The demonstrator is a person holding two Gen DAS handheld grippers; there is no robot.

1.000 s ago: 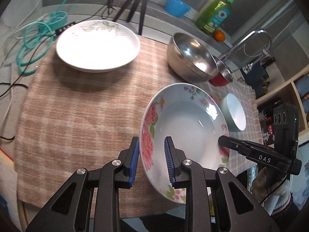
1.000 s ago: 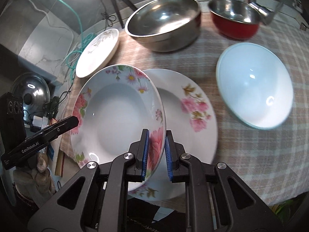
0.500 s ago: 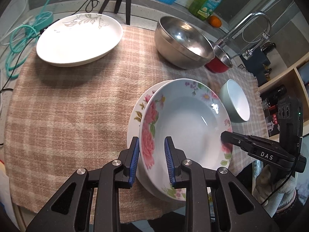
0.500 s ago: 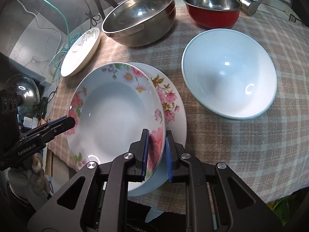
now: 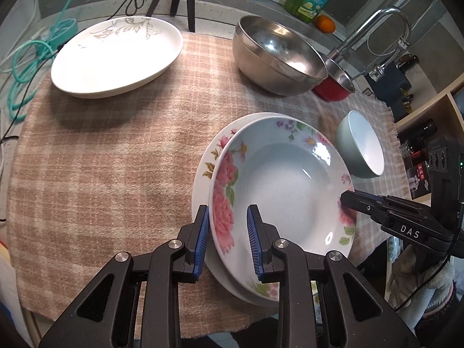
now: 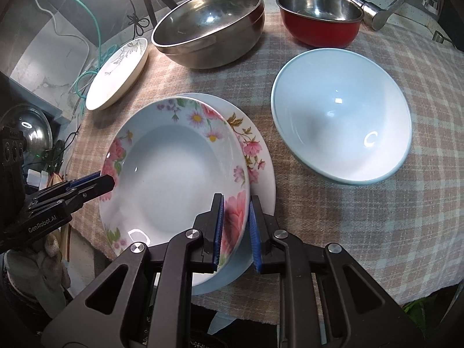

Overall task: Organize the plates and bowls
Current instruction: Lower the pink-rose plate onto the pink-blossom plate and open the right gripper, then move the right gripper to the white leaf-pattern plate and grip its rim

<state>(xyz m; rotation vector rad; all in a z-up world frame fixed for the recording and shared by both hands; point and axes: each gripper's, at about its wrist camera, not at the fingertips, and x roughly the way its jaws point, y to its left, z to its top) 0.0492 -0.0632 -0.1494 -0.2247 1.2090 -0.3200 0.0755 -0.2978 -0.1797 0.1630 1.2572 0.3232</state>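
Your rose-patterned deep plate (image 6: 174, 174) faces hollow side up, nested on a flat flowered plate (image 6: 261, 156) near the front edge of the checked cloth (image 5: 101, 159). It is round, glossy china. Your left gripper (image 5: 227, 232) straddles its near rim with the jaws spread and gaps on both sides. Your right gripper (image 6: 235, 229) straddles the opposite rim, also parted. Behind stand a pale bowl (image 6: 342, 116), a steel bowl (image 6: 208, 26) and a red bowl (image 6: 319, 17).

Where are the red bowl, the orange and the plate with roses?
red bowl (image 6: 319, 30), right wrist view, on its red outer wall.
orange (image 5: 325, 24), left wrist view, on its middle.
plate with roses (image 5: 278, 185), left wrist view, on its white well.
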